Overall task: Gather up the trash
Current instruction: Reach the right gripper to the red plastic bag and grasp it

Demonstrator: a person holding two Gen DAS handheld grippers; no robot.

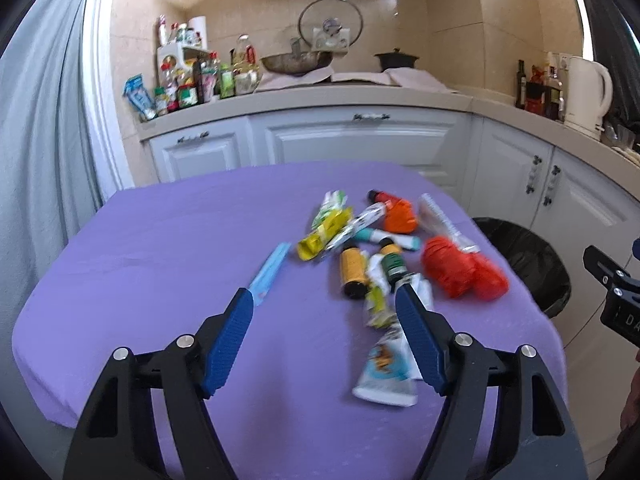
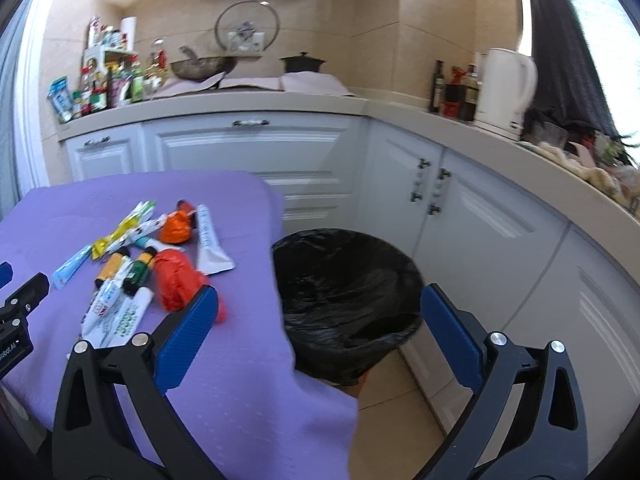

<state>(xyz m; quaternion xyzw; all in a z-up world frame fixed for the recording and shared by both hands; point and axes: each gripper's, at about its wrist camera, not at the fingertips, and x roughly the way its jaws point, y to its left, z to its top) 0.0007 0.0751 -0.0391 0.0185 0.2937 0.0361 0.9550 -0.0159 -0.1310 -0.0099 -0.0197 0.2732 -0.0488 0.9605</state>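
Purple cloth covers the desk [image 1: 168, 264], and the trash lies scattered on its far right part, ahead of the left hand-held gripper [image 1: 324, 300]. That gripper hangs above the cloth with its blue pads spread apart and nothing between them. Just past its left fingertip lies a light blue packet [image 1: 270, 270]. Close to its right fingertip lie a yellow bottle with a black cap [image 1: 353, 272] and a green bottle [image 1: 391, 266], side by side, with crumpled wrappers under them. Nearer the camera, partly behind the right finger, a white tube with a printed picture [image 1: 386, 372] rests on the cloth. Further off sit a yellow-green wrapper [image 1: 326, 226], an orange bag [image 1: 398, 214], and to the right a red crumpled bag [image 1: 460, 266].

The right hand-held gripper [image 2: 320, 304] is also spread wide and empty. Between its fingers, below and ahead, stands a bin with a black liner [image 2: 348, 280], on the floor beside the desk's right edge. Its left fingertip hovers over the cloth just beside the red bag, and a white flattened tube [image 2: 210, 244] lies beyond that. Each gripper shows at the edge of the other's view. White cabinets [image 2: 256, 152] run behind.
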